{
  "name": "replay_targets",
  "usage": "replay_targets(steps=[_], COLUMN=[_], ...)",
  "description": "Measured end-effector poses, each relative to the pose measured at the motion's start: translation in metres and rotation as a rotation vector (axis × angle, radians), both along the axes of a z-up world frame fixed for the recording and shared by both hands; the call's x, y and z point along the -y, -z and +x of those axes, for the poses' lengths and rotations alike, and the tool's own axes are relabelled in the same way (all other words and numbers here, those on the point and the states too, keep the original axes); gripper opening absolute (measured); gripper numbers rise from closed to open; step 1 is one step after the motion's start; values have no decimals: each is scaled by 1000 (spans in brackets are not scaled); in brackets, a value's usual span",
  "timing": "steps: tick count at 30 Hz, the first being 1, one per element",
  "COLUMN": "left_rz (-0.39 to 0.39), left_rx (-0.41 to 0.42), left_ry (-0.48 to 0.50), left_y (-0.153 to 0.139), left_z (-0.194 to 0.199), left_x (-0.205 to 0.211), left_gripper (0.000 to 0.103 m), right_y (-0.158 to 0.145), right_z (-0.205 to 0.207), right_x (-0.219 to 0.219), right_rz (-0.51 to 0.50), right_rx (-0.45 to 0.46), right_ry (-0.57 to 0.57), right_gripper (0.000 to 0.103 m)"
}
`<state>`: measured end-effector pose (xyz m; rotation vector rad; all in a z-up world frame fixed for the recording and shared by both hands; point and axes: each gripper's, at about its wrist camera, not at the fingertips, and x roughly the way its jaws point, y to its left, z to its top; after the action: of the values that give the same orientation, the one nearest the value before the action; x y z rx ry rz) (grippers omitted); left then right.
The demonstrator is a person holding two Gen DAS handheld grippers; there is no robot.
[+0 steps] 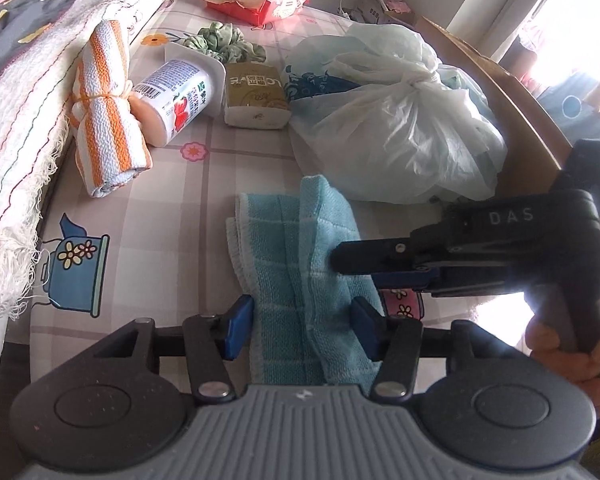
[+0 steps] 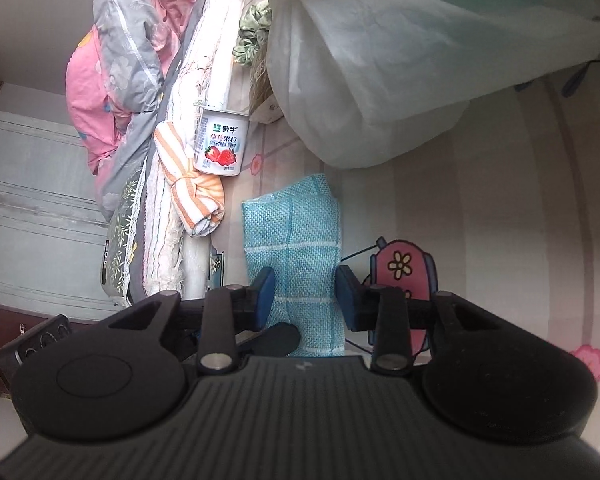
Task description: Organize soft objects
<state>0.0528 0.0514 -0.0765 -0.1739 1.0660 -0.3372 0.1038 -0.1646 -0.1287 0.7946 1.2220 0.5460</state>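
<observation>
You are working over a worktop [image 1: 204,200] covered in a checked cloth printed with flowers and kettles; a pile of bedding [image 2: 112,80] lies along its far edge in the right wrist view, with a fringed white blanket [image 1: 16,128] beside it. The biggest thing on the cloth is a knotted white plastic bag [image 1: 396,120], with a cardboard box [image 1: 512,112] behind it. Just in front of the bag lies your blue towel [image 1: 292,264], folded into a long strip on the worktop. Near the blanket rests an orange-striped rolled towel [image 1: 104,108] tied with a band, and touching it a strawberry yogurt cup [image 1: 180,96] on its side. Beside the cup sits a tan tissue pack [image 1: 256,96], then a green scrunchie [image 1: 220,40] and a red packet [image 1: 256,0] farther back. Your left tool [image 1: 302,328] straddles the near end of the blue towel, pads partly spread and just at its sides, not squeezing it. Your right tool [image 2: 306,300] comes across the strip from the side, narrow, pads close to the cloth's edges without clamping it.
</observation>
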Motion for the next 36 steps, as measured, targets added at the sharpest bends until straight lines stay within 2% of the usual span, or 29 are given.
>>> replay_targets(steps=[3,7,13,18,21,25,28,32,36], left_rz=[-18,-24,2,11,29,36,22,-10,-31], left_rx=[-8,2,56,162,237,329,357,348,277], left_ry=[-29,-55,-54,-26,14,111,188,283,334], left_y=[1,-2,-25,-69,-99,-133,-150,-155,-141], left_z=[1,-1,-14,-21,-18,-5,14,54,102], left_x=[-5,-6,-1,10,31,78,118,185,248], left_gripper=[31,20,18,17,17,18,18,18,18], right_y=[-1,-7,-18,-47,-76,-115,-138,-161,-161], right_z=[1,0,-5,-12,-14,-14,-13,1,30], right_x=[-6,-14,-16,-6,12,57,99,173,241], right_rz=[-11,-48,-28,17,40,62,47,-22,-89], right_rx=[15,57,92,158,237,339,393,424,390], right_ry=[-13,-37,-56,-49,-20,62,127,205,254], right_gripper=[22,18,14,14,14,14,14,14,14])
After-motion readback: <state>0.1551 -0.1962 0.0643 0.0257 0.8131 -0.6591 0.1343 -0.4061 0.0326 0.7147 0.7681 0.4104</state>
